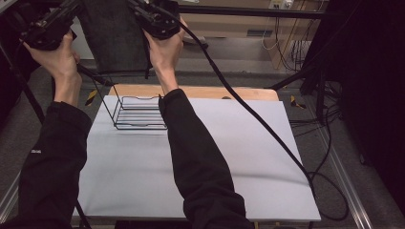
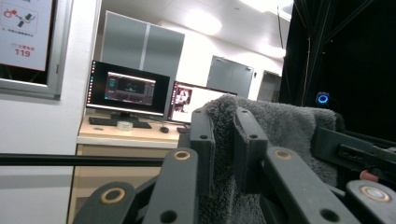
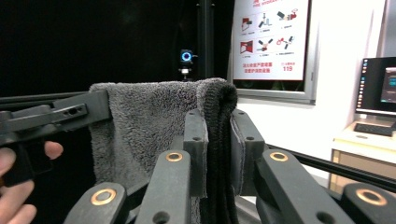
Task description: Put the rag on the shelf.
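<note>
A grey towel (image 1: 114,38) hangs stretched between my two grippers, held up beyond the far edge of the table. My left gripper (image 1: 71,9) is shut on one top corner of the towel (image 2: 289,135); in the left gripper view its jaws (image 2: 224,126) pinch the fluffy edge. My right gripper (image 1: 138,9) is shut on the other top corner. In the right gripper view its jaws (image 3: 217,126) clamp a folded edge of the towel (image 3: 144,126), with the left gripper (image 3: 56,114) and a hand farther off.
A black wire rack (image 1: 138,114) stands on the white table cover (image 1: 239,157) near the far left, partly behind the right forearm. A thick cable (image 1: 267,129) trails across the table to the right. A black bar (image 2: 70,160) and a desk with monitors (image 2: 128,91) lie beyond.
</note>
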The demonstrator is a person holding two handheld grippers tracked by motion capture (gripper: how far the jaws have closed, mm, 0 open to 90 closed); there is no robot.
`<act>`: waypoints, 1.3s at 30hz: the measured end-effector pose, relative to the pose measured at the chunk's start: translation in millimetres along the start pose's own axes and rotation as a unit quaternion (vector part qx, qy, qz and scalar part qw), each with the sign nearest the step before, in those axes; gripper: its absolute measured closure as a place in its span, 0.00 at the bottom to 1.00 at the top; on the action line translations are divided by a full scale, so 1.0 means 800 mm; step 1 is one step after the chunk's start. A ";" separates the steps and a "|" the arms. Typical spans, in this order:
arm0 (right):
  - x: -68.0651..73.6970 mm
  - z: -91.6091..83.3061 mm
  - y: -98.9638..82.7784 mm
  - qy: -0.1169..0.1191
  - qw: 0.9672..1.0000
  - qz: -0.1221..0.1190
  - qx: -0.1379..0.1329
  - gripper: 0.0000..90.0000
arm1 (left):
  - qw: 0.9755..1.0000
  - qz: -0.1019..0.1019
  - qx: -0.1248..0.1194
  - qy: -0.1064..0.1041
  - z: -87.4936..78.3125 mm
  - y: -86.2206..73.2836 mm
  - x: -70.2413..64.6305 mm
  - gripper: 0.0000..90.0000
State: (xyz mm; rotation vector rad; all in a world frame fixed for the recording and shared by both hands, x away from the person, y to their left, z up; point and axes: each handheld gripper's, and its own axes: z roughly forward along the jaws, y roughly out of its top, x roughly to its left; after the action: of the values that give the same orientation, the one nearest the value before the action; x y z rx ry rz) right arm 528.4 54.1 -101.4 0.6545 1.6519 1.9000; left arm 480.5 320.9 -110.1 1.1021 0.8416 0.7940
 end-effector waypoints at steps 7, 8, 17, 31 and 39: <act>-0.002 0.012 0.010 0.001 1.000 -0.003 -0.005 0.88 | 1.000 -0.001 -0.004 -0.001 0.009 0.009 0.009 0.88; -0.002 0.013 0.010 0.001 1.000 -0.003 -0.004 0.88 | 1.000 0.002 -0.001 0.001 0.010 0.009 0.010 0.88; -0.010 0.021 -0.015 -0.013 1.000 -0.005 0.024 0.88 | 0.999 0.011 0.030 0.005 0.021 -0.015 0.023 0.88; -0.020 0.025 -0.044 -0.011 0.999 0.016 0.038 0.88 | 0.998 0.002 0.059 0.001 0.034 -0.037 0.041 0.88; -0.018 0.022 -0.061 -0.010 0.999 0.016 0.051 0.88 | 0.997 0.002 0.077 0.002 0.031 -0.055 0.047 0.88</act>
State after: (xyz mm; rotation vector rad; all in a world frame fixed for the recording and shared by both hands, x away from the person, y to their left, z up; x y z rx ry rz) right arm 554.8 62.3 -147.5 0.7426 1.7438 1.8361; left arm 525.0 331.9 -153.4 1.2386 0.9161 0.7438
